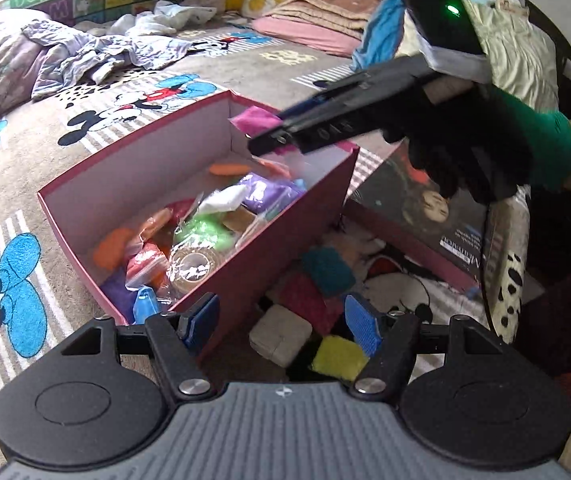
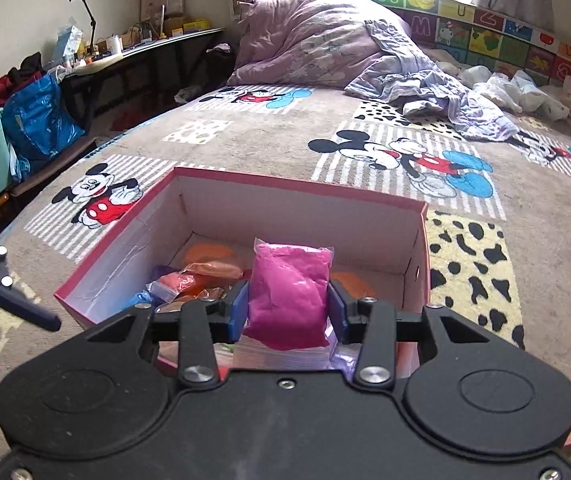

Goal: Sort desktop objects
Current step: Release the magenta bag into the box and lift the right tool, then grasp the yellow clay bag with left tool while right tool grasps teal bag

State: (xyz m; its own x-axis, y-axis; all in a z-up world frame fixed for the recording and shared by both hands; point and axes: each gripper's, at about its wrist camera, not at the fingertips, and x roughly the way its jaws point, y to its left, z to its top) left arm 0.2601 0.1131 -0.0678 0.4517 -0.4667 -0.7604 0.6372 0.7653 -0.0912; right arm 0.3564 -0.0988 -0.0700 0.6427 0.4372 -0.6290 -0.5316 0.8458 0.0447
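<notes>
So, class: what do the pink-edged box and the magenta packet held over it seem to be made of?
Box: likely cardboard, matte white inside, with creased walls and thin pink edges. Magenta packet in the right gripper: soft clay or dough, probably, in clear glossy plastic.

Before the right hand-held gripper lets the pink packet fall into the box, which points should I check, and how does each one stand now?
1. Right hand-held gripper grips the pink packet: ok, the blue pads press both its sides.
2. Packet is over the open pink box: ok.
3. Box has room: ok, packets cover the floor but its walls stand well above them.
4. Left hand-held gripper out of the drop path: ok, it is open, empty and outside the box, above the loose packets beside it.
5. Height of the packet above the contents: cannot tell.
</notes>
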